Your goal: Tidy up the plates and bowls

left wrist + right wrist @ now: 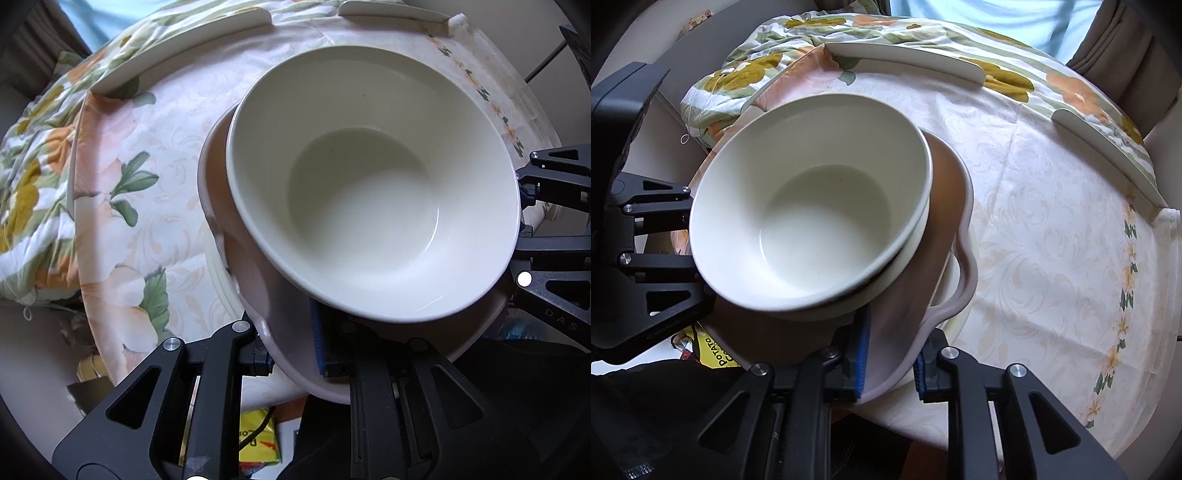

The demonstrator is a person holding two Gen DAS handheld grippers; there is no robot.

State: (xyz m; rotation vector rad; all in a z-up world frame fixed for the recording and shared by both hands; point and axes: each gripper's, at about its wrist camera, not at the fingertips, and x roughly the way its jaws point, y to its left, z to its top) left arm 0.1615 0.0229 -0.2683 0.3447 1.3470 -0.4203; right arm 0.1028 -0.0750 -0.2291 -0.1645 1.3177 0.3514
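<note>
A white bowl (369,184) sits nested in a second white bowl (897,273) on a pale pink wavy-rimmed plate (236,254). The plate (960,229) lies over a cream plate (955,317) on the table. My left gripper (291,350) is shut on the near rim of the pink plate, blue pads either side. My right gripper (890,363) is shut on the pink plate's rim from the opposite side. Each gripper shows in the other's view: the right one (546,229), the left one (653,236).
The round table has a floral cream cloth (1052,240) with raised white rim pieces (905,55) at its far edge. A flowered quilt (33,177) hangs beside the table. A yellow packet (258,439) lies below the table edge.
</note>
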